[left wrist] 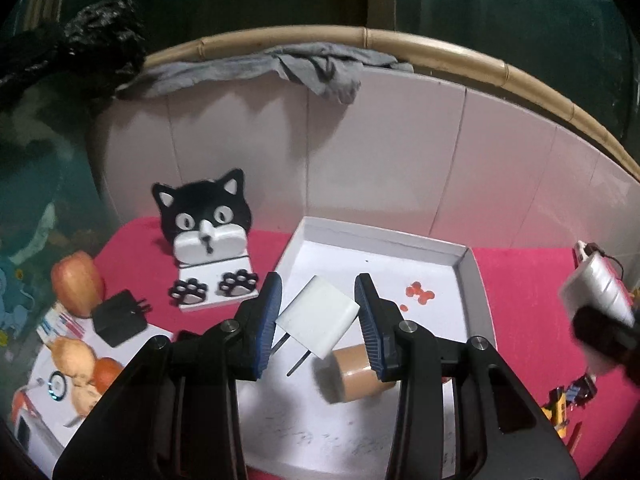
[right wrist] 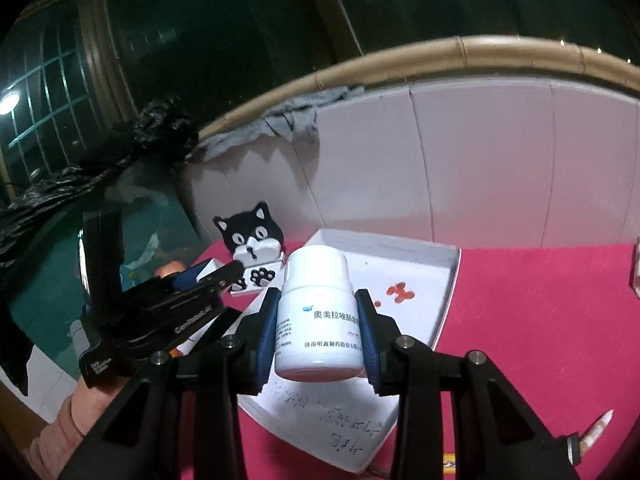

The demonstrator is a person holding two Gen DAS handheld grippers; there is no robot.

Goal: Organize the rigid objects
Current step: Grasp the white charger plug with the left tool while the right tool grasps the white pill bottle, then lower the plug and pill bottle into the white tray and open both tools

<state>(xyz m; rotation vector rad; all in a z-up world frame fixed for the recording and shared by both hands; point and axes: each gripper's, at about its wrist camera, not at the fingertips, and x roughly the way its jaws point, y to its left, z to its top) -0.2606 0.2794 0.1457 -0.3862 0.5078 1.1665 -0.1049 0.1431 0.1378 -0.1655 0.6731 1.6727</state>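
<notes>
Here, pink cloth [left wrist: 532,320], white tiled wall [left wrist: 400,152]

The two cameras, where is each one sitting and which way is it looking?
Left wrist view: sits on the left gripper, looking forward and down at the white tray; its fingers pinch a white charger.
Right wrist view: sits on the right gripper, looking forward and down; its fingers pinch a white bottle, and a hand shows low on the left.
Both views share the tray, the cat figure, the red cloth and the white wall.
</notes>
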